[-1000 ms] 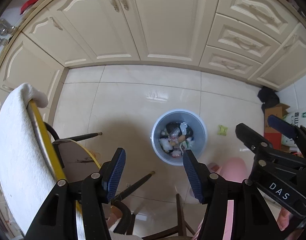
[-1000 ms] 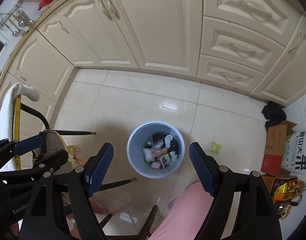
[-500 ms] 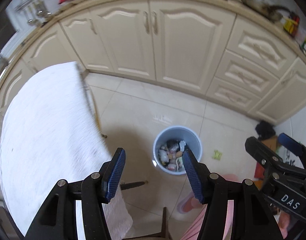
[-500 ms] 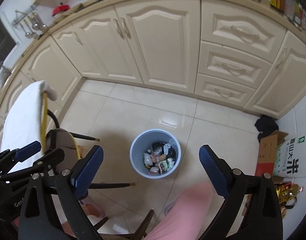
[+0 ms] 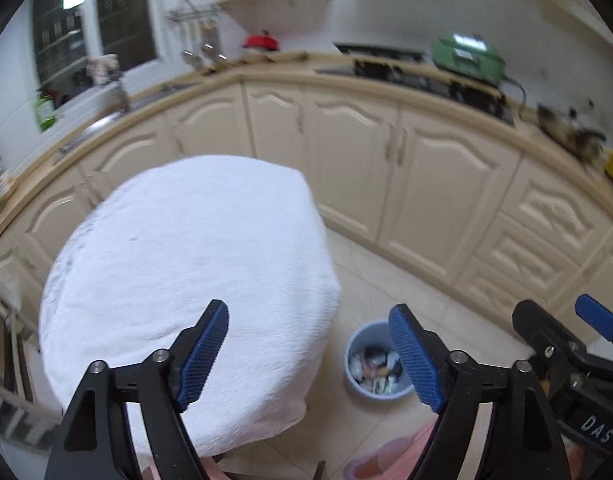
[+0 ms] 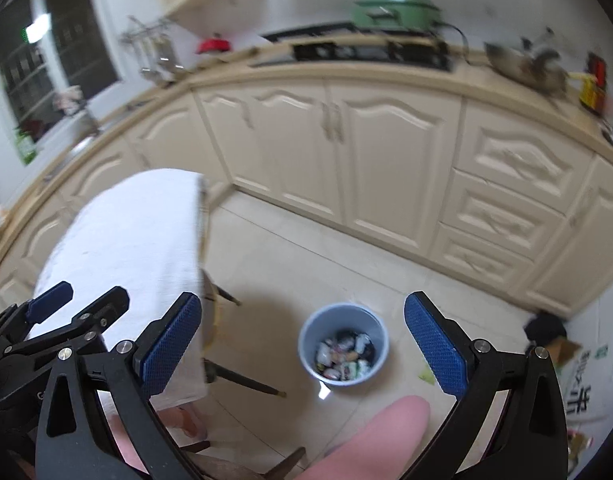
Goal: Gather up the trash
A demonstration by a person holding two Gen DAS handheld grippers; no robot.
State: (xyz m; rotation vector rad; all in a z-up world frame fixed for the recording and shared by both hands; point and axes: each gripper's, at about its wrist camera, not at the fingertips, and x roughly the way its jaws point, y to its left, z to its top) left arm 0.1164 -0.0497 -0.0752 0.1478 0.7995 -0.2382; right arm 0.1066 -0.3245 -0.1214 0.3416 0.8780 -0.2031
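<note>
A pale blue bin [image 6: 343, 346] stands on the tiled floor with wrappers and other trash [image 6: 342, 356] inside; it shows lower right in the left wrist view as the bin [image 5: 376, 362]. My left gripper [image 5: 310, 354] hangs high above the floor, its jaws opening, with nothing between them. My right gripper [image 6: 302, 350] is also high over the bin, jaws opening wide and empty. Each gripper shows at the edge of the other's view: the left gripper [image 6: 50, 312] and the right gripper [image 5: 566, 332].
A chair with a white towel [image 5: 194, 280] over its back stands left of the bin. Cream cabinets [image 6: 346, 160] and a cluttered counter [image 6: 366, 64] run across the back. A cardboard box [image 6: 562, 348] and a printed sack [image 6: 586, 384] sit at right. A person's pink-clad leg [image 6: 374, 436] is near the bin.
Both grippers have risen well above the floor, so the bin looks smaller and the counter has come into view. Both sets of jaws stand wider apart than before.
</note>
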